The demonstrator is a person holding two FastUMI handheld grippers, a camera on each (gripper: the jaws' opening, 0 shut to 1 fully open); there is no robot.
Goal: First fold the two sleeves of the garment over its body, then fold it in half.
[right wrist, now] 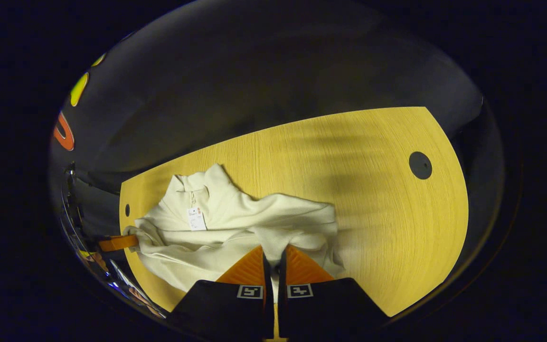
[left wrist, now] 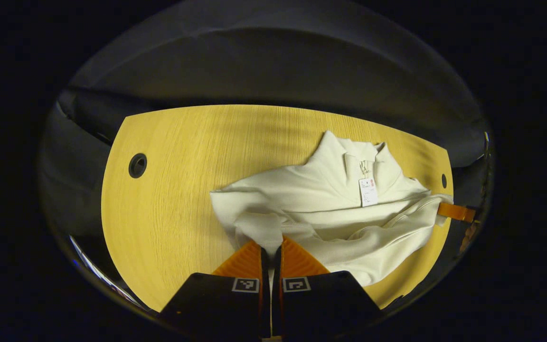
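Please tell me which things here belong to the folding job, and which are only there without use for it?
Part of the job:
- garment, cream, lying rumpled on the table
- left gripper, fingers closed on its cloth
- right gripper, fingers closed on its cloth

Only there:
- table, which carries the garment
- paper tag at the collar
- cable holes in the tabletop
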